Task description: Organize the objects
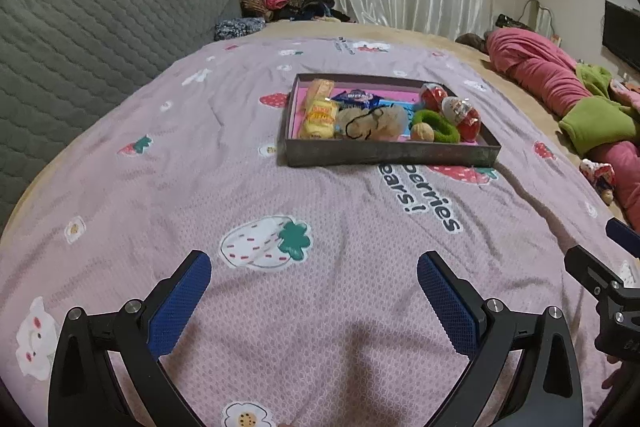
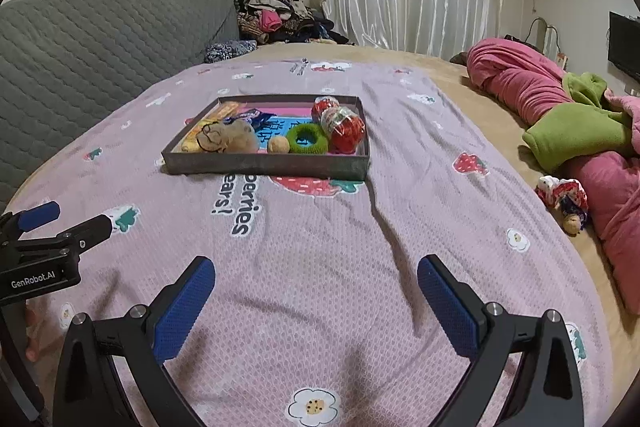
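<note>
Right tongs [image 2: 314, 291], jaws wide apart and empty, above a pink strawberry-print bedspread [image 2: 320, 247] on which a shallow dark tray [image 2: 264, 165] holds a green ring [image 2: 307, 139], a tan plush toy [image 2: 228, 137] and red-capped eggs [image 2: 340, 125], with the left tongs [image 2: 68, 221] at the left edge.

Tray [image 1: 390, 151] on bedspread [image 1: 280, 195], frame centre; hair tie [image 1: 438, 126] inside tray, right; blankets [image 1: 560, 83] far right.
</note>
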{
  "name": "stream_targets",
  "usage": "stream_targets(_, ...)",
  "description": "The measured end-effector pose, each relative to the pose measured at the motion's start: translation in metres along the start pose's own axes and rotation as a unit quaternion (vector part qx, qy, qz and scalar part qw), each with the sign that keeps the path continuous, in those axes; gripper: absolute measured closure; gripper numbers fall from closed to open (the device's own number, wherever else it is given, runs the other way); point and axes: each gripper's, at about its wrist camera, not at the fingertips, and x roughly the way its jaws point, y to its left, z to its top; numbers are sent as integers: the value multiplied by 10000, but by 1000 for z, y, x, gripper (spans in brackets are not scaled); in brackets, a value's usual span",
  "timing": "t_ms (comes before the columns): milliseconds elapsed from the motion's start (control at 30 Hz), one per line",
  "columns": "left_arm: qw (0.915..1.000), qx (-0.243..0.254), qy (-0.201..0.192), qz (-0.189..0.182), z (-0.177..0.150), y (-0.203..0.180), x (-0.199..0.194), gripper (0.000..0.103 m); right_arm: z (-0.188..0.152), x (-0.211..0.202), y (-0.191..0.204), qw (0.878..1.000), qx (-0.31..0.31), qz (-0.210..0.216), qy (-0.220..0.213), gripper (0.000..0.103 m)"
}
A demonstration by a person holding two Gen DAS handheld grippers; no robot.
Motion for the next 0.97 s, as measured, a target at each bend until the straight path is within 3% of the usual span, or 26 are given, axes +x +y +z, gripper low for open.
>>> stream_targets(967,9999,80,109,-86,-13,-7,20,0,-22,23,-10,9996,27,-114,248,1)
